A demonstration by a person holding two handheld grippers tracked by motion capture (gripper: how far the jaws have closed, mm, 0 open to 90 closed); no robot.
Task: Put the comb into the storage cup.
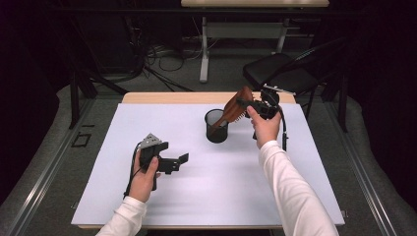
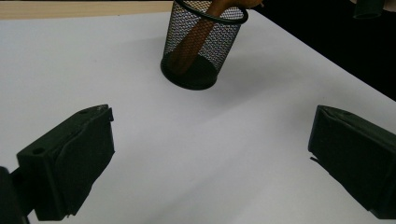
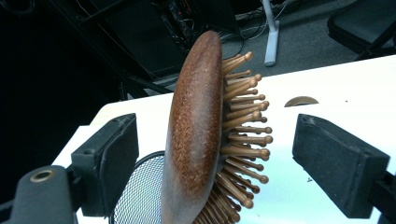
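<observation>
Partly hidden, the hairbrush (image 3: 196, 135) handle sits inside the mesh cup (image 2: 198, 51).

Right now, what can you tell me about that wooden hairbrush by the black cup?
The hairbrush looks like reddish-brown wood, with an oval paddle head and rows of round-tipped wooden pins on one side. Its handle stands inside the black mesh cup, leaning against the rim, so the head tilts up and out above it. The right gripper has its jaws on either side of the head, with gaps showing; the pads do not press it.
</observation>
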